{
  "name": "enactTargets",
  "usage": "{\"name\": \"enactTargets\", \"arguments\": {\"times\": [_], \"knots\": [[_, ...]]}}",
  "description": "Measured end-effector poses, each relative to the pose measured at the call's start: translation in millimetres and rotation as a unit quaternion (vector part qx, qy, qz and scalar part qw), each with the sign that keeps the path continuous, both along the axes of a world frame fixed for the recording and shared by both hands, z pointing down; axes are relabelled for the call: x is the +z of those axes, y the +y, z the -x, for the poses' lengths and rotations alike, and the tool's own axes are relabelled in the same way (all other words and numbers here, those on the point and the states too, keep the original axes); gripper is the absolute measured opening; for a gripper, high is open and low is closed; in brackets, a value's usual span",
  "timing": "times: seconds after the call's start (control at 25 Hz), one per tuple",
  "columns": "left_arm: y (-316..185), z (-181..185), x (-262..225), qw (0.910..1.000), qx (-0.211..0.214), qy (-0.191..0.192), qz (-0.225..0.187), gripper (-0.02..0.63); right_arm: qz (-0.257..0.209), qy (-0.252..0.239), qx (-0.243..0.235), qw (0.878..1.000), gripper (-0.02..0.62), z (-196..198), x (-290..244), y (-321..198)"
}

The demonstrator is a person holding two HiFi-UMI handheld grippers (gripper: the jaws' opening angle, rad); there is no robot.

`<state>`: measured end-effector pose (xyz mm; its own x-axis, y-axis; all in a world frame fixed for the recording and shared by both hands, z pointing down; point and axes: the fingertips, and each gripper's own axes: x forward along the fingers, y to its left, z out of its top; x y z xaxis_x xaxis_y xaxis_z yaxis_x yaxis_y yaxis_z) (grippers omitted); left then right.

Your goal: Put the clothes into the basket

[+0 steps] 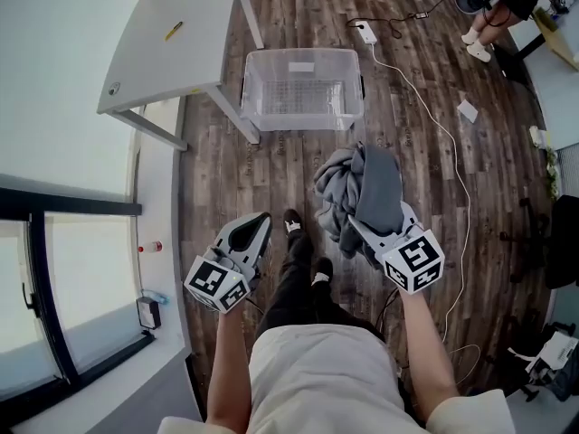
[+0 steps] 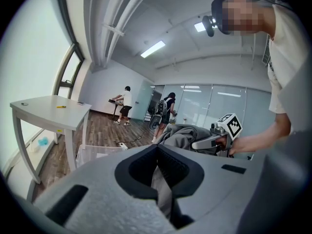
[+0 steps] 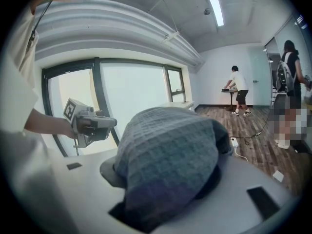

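Note:
A bundle of grey clothes (image 1: 362, 188) hangs over my right gripper (image 1: 362, 226), which is shut on it; the cloth hides the fingertips. In the right gripper view the waffle-knit grey cloth (image 3: 170, 155) covers both jaws. My left gripper (image 1: 261, 218) is held to the left of the bundle at about the same height, its jaws together with nothing hanging from them, and the left gripper view shows those jaws (image 2: 157, 147) meeting at the tip. The clear plastic basket (image 1: 298, 55) stands on the wood floor ahead of both grippers, beside a table leg.
A white table (image 1: 172, 34) stands at the left of the basket. A power strip (image 1: 366, 33) and its white cable (image 1: 443, 134) run along the floor on the right. A seated person (image 1: 493, 12) is at the far right. My shoes (image 1: 292, 221) are below the grippers.

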<state>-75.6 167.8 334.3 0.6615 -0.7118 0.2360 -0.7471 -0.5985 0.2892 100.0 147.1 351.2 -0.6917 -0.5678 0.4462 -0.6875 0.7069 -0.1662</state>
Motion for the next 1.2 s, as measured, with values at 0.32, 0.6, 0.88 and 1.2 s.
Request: {"name": "enactTargets", "arguments": {"times": [0.32, 0.6, 0.88, 1.2], "knots": [[-90, -15, 1, 0.9990, 0.042, 0.017, -0.001, 0.012, 0.008, 0.014, 0.004, 1.000, 0.227, 18, 6, -78], [-149, -7, 3, 0.9957, 0.090, 0.022, 0.004, 0.012, 0.011, 0.029, 0.004, 1.000, 0.227, 40, 5, -146], [-204, 48, 6, 0.9965, 0.075, 0.034, 0.011, 0.014, 0.010, 0.037, 0.006, 0.999, 0.227, 68, -3, -207], [-254, 76, -3, 0.9964, 0.083, 0.015, -0.003, 0.012, 0.004, 0.043, 0.006, 0.999, 0.227, 88, -6, -258]]}}
